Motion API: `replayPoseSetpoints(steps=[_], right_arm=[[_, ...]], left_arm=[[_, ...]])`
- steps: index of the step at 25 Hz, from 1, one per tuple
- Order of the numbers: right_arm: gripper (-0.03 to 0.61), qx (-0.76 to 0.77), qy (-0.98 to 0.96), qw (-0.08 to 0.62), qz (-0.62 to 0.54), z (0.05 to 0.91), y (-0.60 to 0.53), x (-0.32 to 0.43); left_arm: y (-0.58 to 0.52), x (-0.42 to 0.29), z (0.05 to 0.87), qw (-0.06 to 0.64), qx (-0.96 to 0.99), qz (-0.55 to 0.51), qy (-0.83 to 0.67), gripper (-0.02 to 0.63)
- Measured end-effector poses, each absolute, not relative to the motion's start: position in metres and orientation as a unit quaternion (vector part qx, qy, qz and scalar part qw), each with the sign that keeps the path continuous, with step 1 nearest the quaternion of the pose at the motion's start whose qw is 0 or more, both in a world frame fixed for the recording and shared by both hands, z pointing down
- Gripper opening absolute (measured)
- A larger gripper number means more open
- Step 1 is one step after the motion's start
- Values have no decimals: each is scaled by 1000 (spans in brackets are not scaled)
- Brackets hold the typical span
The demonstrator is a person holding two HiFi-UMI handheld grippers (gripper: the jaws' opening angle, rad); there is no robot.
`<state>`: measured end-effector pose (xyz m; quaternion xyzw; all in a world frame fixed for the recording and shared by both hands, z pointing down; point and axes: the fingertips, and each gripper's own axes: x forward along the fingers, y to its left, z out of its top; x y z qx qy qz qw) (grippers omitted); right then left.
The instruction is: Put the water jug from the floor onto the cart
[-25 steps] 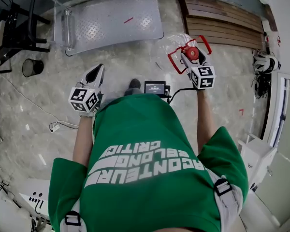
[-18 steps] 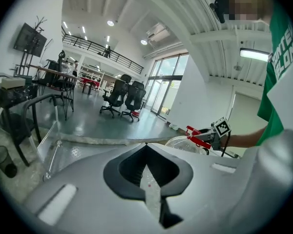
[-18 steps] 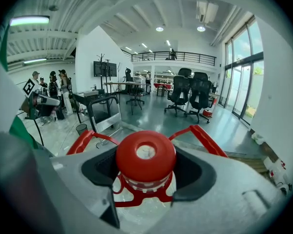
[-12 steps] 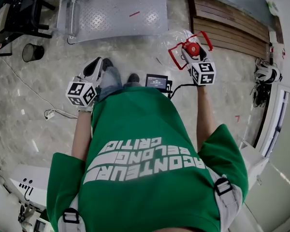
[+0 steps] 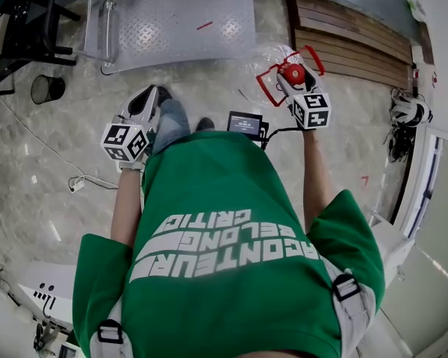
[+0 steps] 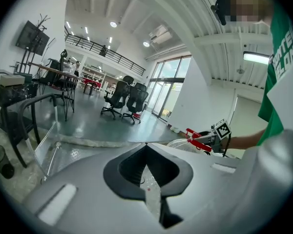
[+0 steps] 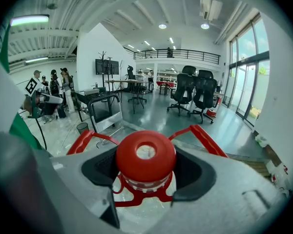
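The water jug (image 5: 272,57) is a clear bottle with a red cap (image 5: 293,73) and a red handle frame. It hangs off the floor from my right gripper (image 5: 292,78), which is shut around its neck under the cap (image 7: 145,155). The right gripper view shows both jaws hugging the neck at the right gripper (image 7: 145,175). My left gripper (image 5: 151,97) is shut and holds nothing, left of the person's legs. The cart (image 5: 179,22), a flat metal platform with a push handle at its left end, lies ahead on the floor. From the left gripper (image 6: 150,177) the jug (image 6: 185,141) shows at the right.
A wooden pallet (image 5: 351,32) lies right of the cart. A black bin (image 5: 45,88) and black desk frames (image 5: 22,28) stand at the left. A cable (image 5: 75,185) trails on the floor. Helmets (image 5: 407,110) lie by the right wall. Office chairs (image 7: 193,94) stand beyond.
The person has stepped forward, one foot now ahead beside the left gripper. The jug stays hanging from the right gripper, carried slightly nearer the cart.
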<state>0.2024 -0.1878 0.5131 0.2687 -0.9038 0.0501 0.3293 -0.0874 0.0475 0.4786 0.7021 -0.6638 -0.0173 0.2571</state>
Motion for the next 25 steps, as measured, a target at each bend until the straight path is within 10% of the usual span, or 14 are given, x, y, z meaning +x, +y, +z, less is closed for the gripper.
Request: replayPoseSetpoints(steps=[25], right_arm=[[299, 278, -888, 363, 61, 512, -244, 62]], left_arm=[[-26, -230, 476, 268, 722, -37, -636, 15]])
